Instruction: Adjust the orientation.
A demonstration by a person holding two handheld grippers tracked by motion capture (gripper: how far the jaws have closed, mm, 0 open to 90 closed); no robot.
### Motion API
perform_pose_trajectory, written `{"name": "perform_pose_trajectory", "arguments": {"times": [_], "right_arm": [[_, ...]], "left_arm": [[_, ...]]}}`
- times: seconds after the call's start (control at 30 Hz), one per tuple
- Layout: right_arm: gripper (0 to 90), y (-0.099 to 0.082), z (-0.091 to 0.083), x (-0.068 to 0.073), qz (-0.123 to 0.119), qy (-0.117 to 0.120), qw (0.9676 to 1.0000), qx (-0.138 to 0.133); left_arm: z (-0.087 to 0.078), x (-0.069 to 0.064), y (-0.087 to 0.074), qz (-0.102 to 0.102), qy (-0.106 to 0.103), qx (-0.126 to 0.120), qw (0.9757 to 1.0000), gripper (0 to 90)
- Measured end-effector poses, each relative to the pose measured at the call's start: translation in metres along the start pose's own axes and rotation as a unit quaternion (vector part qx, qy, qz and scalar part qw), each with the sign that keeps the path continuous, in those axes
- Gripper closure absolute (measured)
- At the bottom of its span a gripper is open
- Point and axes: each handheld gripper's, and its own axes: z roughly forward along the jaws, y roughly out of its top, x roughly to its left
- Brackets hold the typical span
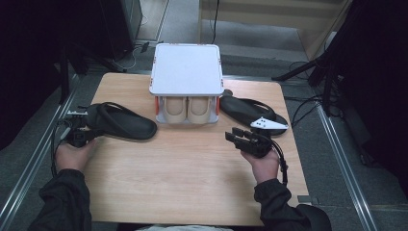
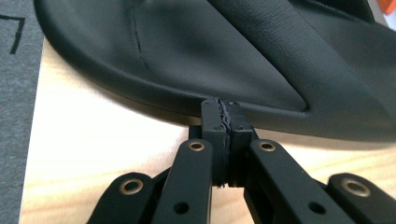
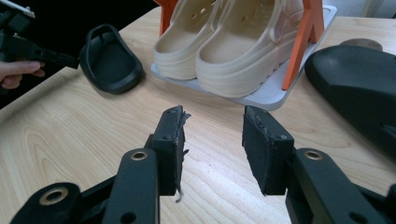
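A black slipper [image 1: 120, 122] lies on the left side of the table, and its rim and strap show close up in the left gripper view [image 2: 210, 56]. My left gripper [image 1: 91, 131] is shut, its tips [image 2: 226, 109] right at the slipper's near edge with nothing visible between the pads. A second black slipper [image 1: 250, 111] lies to the right of the rack. My right gripper [image 1: 234, 134] hovers just in front of it, open and with nothing in it [image 3: 212, 116]. It points at two beige clogs [image 3: 224, 51].
A shoe rack with a white top [image 1: 186, 67] and orange posts [image 3: 303, 37] stands at the back centre, with the clogs [image 1: 186, 109] on its lower shelf. The wooden table [image 1: 183, 173] has open room in front. Dark floor, cables and stands surround it.
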Motion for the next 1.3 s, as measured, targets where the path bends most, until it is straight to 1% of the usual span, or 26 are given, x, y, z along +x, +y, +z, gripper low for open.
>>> {"name": "perform_pose_trajectory", "arguments": {"times": [0.1,0.2,0.23,0.33,0.43,0.57,0.67,0.7,0.73,0.83,0.87,0.9,0.97,1.03,1.1,1.17,1.2,1.23,1.3], "right_arm": [[59.7,-0.002,-0.002,0.001,-0.001,-0.003,1.0,0.001],[59.7,-0.004,-0.005,0.001,0.001,-0.006,1.0,0.003],[59.7,-0.004,-0.007,0.001,0.0,-0.009,1.0,0.004],[59.7,-0.007,-0.011,0.001,-0.001,-0.013,0.9999,0.0],[59.7,-0.009,-0.014,0.001,0.002,-0.018,0.9998,-0.001],[59.9,-0.013,-0.017,0.001,0.005,-0.024,0.9997,0.0],[59.9,-0.015,-0.019,0.001,0.008,-0.027,0.9996,0.003],[59.9,-0.016,-0.02,0.001,0.009,-0.029,0.9995,0.004],[60.0,-0.017,-0.021,0.0,0.008,-0.03,0.9995,0.002],[60.0,-0.019,-0.023,0.0,0.011,-0.033,0.9994,0.003],[60.0,-0.02,-0.024,0.0,0.012,-0.035,0.9993,0.003],[60.0,-0.021,-0.025,0.0,0.012,-0.036,0.9993,0.003],[60.0,-0.023,-0.026,0.001,0.015,-0.037,0.9992,0.004],[60.0,-0.024,-0.026,0.001,0.014,-0.04,0.9991,0.005],[60.0,-0.026,-0.026,0.001,0.016,-0.042,0.999,0.006],[60.0,-0.027,-0.027,0.001,0.018,-0.044,0.9988,0.009],[60.0,-0.027,-0.027,0.001,0.018,-0.045,0.9988,0.009],[60.2,-0.028,-0.027,0.001,0.019,-0.045,0.9988,0.007],[60.6,-0.029,-0.028,0.002,0.02,-0.047,0.9987,0.008]], "left_arm": [[0.004,0.001,0.006,-0.004,-0.001,-0.002,1.0,89.7],[0.008,0.003,0.012,0.0,0.001,-0.001,1.0,89.7],[0.01,0.003,0.014,-0.002,0.0,-0.002,1.0,89.7],[0.013,0.003,0.021,0.007,0.002,0.005,1.0,89.8],[0.017,0.004,0.026,0.002,-0.003,0.002,1.0,89.7],[0.023,0.006,0.035,0.002,-0.011,0.001,0.9999,89.7],[0.031,0.005,0.043,0.003,-0.01,-0.001,0.9999,89.7],[0.032,0.005,0.046,0.006,-0.01,0.002,0.9999,89.7],[0.034,0.004,0.048,0.006,-0.01,-0.002,0.9999,89.7],[0.04,0.004,0.056,0.007,-0.014,0.002,0.9999,89.5],[0.042,0.003,0.057,0.005,-0.013,-0.004,0.9999,89.5],[0.043,0.003,0.059,0.007,-0.014,0.001,0.9999,89.5],[0.046,0.002,0.064,0.006,-0.016,0.001,0.9999,89.5],[0.049,0.001,0.067,0.008,-0.016,-0.001,0.9998,89.4],[0.053,-0.001,0.071,0.003,-0.018,-0.002,0.9998,89.0],[0.055,-0.002,0.074,0.003,-0.019,-0.001,0.9998,88.2],[0.056,-0.003,0.076,0.006,-0.019,0.001,0.9998,88.3],[0.058,-0.004,0.076,0.005,-0.018,-0.005,0.9998,88.4],[0.061,-0.005,0.077,0.006,-0.019,-0.007,0.9998,88.5]]}}
